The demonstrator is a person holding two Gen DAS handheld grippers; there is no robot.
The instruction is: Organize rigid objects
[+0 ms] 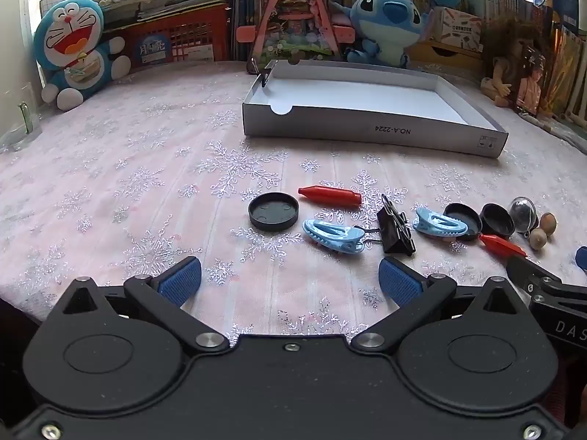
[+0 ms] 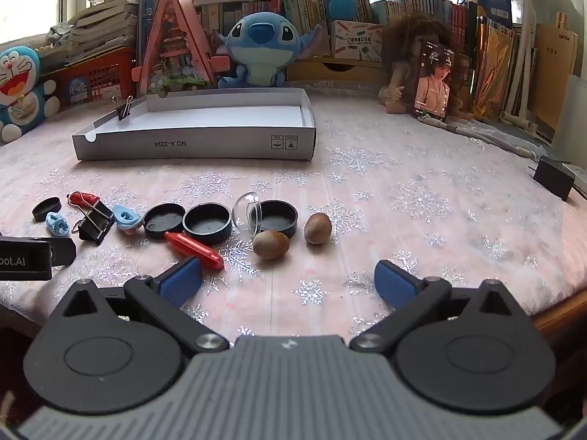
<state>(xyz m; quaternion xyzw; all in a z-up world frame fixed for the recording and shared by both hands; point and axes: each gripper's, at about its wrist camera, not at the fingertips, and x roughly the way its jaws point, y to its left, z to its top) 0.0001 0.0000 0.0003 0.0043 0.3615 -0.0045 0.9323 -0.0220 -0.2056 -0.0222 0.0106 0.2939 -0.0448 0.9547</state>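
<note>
A row of small items lies on the snowflake cloth: a black lid (image 1: 273,211), a red clip (image 1: 329,195), two blue claw clips (image 1: 334,235) (image 1: 439,222), and a black binder clip (image 1: 397,231). In the right wrist view I see black lids (image 2: 207,223), a second red clip (image 2: 194,250), a clear half-sphere (image 2: 246,215) and two brown nuts (image 2: 270,244) (image 2: 317,228). A shallow white box (image 1: 367,132) (image 2: 194,143) stands behind, a small binder clip (image 2: 124,108) on its rim. My left gripper (image 1: 290,278) and right gripper (image 2: 288,280) are both open and hold nothing, short of the row.
Plush toys (image 1: 79,51) (image 2: 258,49), a doll (image 2: 414,62), a phone (image 2: 433,80), a pink house model (image 1: 299,18), red baskets and books line the back. A black block (image 2: 554,178) sits at the right. The table's edge (image 2: 557,311) curves at the lower right.
</note>
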